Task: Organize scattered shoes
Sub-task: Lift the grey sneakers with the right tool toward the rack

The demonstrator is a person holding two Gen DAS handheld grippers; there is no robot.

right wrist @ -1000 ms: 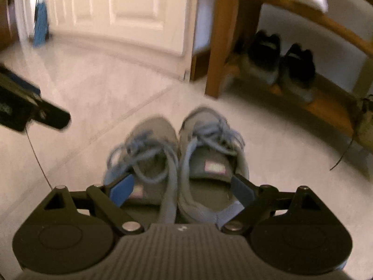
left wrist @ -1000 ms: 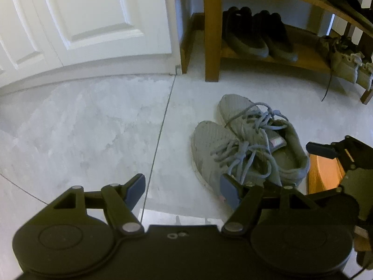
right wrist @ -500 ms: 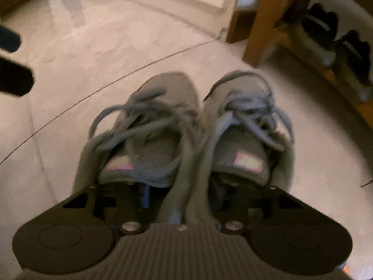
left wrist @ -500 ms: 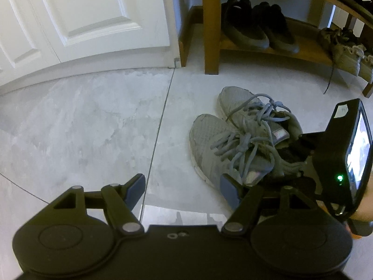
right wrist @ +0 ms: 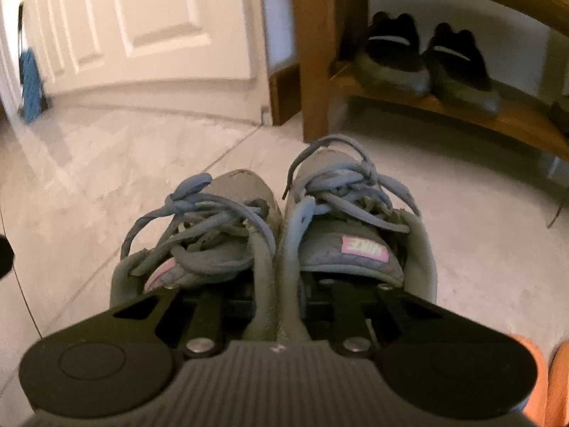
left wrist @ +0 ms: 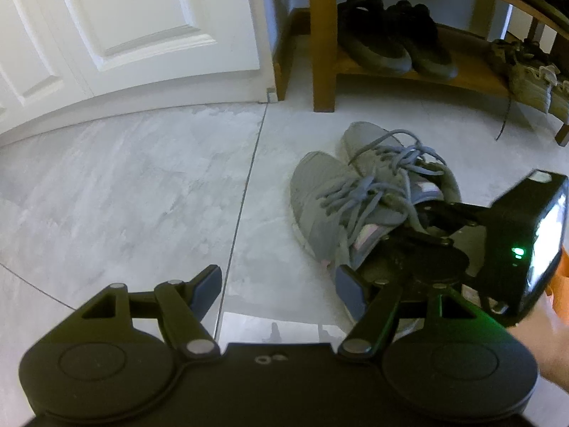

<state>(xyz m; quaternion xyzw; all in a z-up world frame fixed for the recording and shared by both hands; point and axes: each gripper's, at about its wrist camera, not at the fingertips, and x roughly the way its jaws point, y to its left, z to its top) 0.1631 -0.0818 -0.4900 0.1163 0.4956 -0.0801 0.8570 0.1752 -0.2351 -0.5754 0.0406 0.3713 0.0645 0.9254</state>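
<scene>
A pair of grey sneakers (left wrist: 320, 192) with blue-grey laces stands side by side on the pale tiled floor, toes toward the shoe rack. My right gripper (right wrist: 281, 284) reaches in from behind the heels, one finger down inside each shoe. Its jaws are closing, and the two inner collars (right wrist: 274, 270) are squeezed together between them. The fingertips are hidden inside the shoes. My left gripper (left wrist: 279, 284) hangs open over bare floor just left of the pair, nothing between its blue pads (left wrist: 209, 281).
A wooden shoe rack (left wrist: 323, 53) stands beyond the sneakers, with black shoes (left wrist: 384, 46) and worn pale sneakers (left wrist: 526, 78) on its lower shelf. A white door (left wrist: 142, 17) fills the back left. A person's hand (left wrist: 540, 334) holds the right gripper.
The right gripper came down over the heels of the grey sneakers, slid a finger into each shoe and closed its jaws. The left gripper stayed put and open.
</scene>
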